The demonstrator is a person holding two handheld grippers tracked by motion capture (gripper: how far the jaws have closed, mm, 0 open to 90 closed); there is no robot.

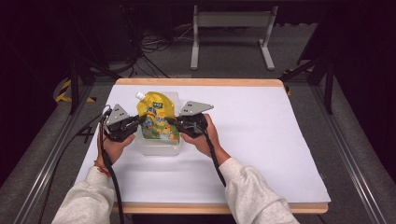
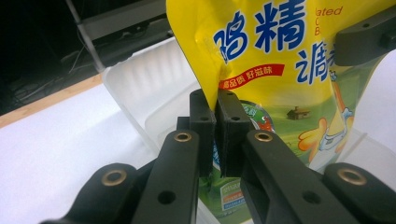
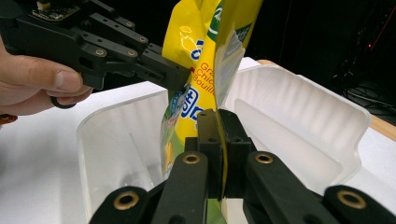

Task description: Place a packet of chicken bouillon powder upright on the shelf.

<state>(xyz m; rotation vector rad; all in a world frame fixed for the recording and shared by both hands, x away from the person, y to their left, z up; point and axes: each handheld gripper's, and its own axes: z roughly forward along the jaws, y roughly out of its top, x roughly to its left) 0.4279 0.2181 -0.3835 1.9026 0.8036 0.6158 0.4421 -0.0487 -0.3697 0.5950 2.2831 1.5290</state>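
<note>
Pouch [image 1: 157, 119] is the main thing here, a yellow stand-up bag with a white spout at its top corner, blue Chinese lettering and a cartoon picture on the front. It's held up over a clear plastic tub [image 1: 161, 147] that sits on the white-covered bench [image 1: 252, 140], toward the far left part of it, not far from the far edge.

Left claw [image 1: 138, 120] is pinching the pouch's left side edge; in the left gripper view [image 2: 215, 133] the two black jaws are pressed together with the yellow film caught right between them. Right claw [image 1: 171, 122] does the same on the opposite edge, and the right gripper view [image 3: 220, 149] shows its jaws clamped onto the thin seam of the bag, with the ribbed tub [image 3: 299, 121] wall behind. So both are gripping it, one per side, with the pouch upright between them and its lower part down inside the tub.

A person's hands hold each tool, grey sleeves coming in from the near edge. Black cables trail back off the left side of the bench. A grey metal stand [image 1: 232, 28] is on the floor beyond the far edge.
</note>
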